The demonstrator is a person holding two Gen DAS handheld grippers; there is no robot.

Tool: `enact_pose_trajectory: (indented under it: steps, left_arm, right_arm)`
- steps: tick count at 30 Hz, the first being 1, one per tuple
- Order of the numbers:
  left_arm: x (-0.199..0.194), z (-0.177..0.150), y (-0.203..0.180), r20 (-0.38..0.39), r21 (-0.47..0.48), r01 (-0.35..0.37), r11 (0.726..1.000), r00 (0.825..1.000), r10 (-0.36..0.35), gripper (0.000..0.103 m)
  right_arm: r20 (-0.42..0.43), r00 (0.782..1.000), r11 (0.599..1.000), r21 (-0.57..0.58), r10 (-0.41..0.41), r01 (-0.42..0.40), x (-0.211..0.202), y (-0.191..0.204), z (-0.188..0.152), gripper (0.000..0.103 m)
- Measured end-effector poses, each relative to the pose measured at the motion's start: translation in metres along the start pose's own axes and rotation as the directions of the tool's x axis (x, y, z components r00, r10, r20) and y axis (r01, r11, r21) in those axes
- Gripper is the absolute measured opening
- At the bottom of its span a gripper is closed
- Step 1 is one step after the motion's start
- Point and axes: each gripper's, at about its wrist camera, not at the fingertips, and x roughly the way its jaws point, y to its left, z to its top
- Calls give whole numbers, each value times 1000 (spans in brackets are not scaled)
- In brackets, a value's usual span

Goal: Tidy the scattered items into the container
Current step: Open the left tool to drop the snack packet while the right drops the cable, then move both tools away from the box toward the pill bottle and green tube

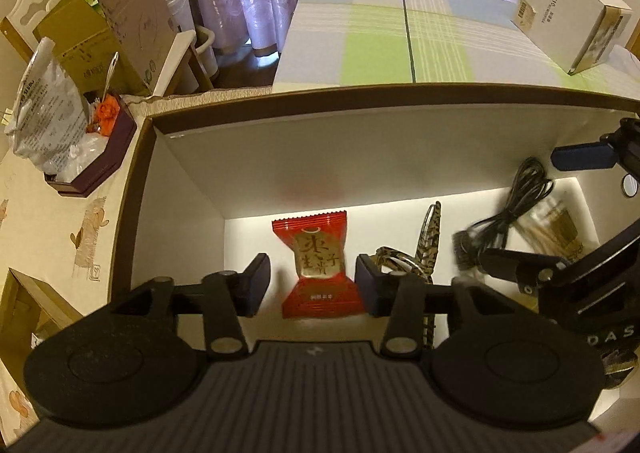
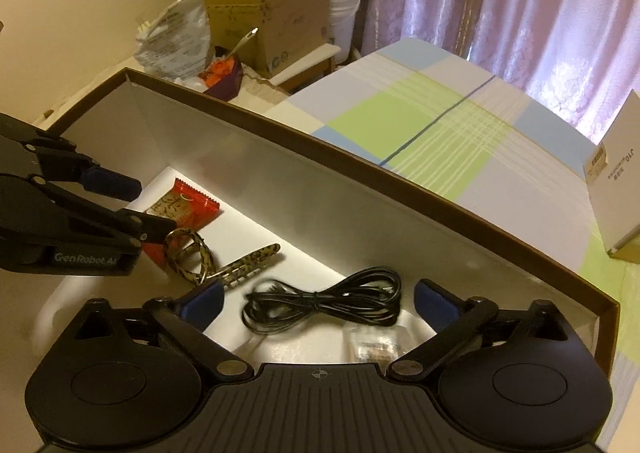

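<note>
A: Left wrist view: your left gripper (image 1: pixel 310 279) hangs inside the container (image 1: pixel 280 157), tongs spread wide. Red snack packet (image 1: pixel 316 261) lies flat on the white floor between the pads, touching neither that I can see.

B: Noted. What sits at 3 o'clock of the packet?

A: Leopard-print hair clip (image 1: pixel 424 249), just beside your right-hand pad. Further toward 3 o'clock, the bundled black cable (image 1: pixel 508 213), blurred, lying partly over a clear packet (image 1: pixel 560 225).

B: Right wrist view, then. Your right gripper (image 2: pixel 316 303)?

A: Tongs wide, closed on nothing. The black cable (image 2: pixel 324 303) lies on the floor between the blue pads, apart from both. The clear packet (image 2: pixel 374 347) shows at 5 o'clock of the cable, half hidden by the gripper body; contents not readable.

B: And the other tool from here?

A: Your left gripper (image 2: pixel 154 205) comes in from 9 o'clock, fingers apart over the red snack packet (image 2: pixel 184 207). The hair clip (image 2: pixel 224 261) lies at 5 o'clock of that packet, near it.

B: Outside the container (image 2: pixel 360 189)?

A: Checked bedspread (image 2: pixel 460 125) at 12 o'clock beyond the brown rim, white box (image 2: pixel 616 193) on it at 3 o'clock, cardboard boxes (image 2: pixel 272 9) and pink curtains (image 2: pixel 520 5) behind.
</note>
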Motion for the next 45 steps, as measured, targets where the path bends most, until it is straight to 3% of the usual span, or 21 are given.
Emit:
enact_pose_trajectory:
  steps: [4,15,23,45]
  left_arm:
    - [-4,-1,-2,8,8,-5,1000,1000,5,49]
    - [-29,-10,-9,43,16,26,1000,999,-27,80]
    - [-69,-25,-13,93,6,31,999,995,-32,93]
    - [-176,-87,-36,206,-64,45,997,978,-31,98]
  right_arm:
    - [2,1000,1000,-20,5,-5,-5,2,-2,101]
    - [24,999,999,0,34,-34,-33,5,-14,101]
    - [74,995,997,14,69,-70,-73,11,-29,101]
    - [174,985,992,119,20,-41,-176,41,-93,101]
